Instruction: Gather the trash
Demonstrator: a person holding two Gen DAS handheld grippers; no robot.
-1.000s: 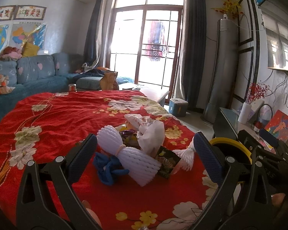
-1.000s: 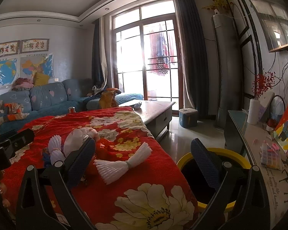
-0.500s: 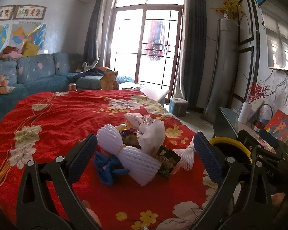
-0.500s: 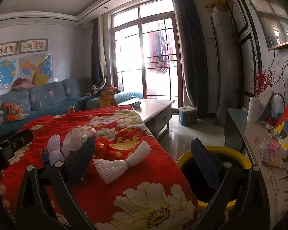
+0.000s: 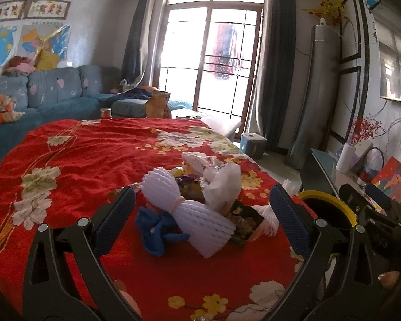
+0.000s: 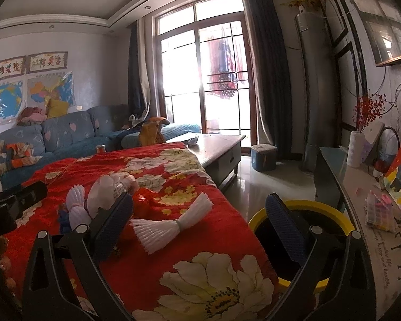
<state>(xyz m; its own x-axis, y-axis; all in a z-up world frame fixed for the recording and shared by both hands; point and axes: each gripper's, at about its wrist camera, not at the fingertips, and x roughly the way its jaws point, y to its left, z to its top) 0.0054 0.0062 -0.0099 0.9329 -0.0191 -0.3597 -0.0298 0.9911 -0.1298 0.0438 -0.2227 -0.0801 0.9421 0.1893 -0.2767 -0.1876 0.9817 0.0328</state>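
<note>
hovering unchanged over the last second, left gripper [image 5: 201,215] and right gripper [image 6: 199,220] stay spread and empty; trash [image 5: 197,203] lies uncollected beside the bin [image 6: 302,214].

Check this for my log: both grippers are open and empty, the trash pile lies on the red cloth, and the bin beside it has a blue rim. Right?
Nearly. The bin has a yellow rim, not blue, as the right wrist view shows. The rest holds: left gripper and right gripper are open and empty, and the trash pile lies on the red cloth.
</note>
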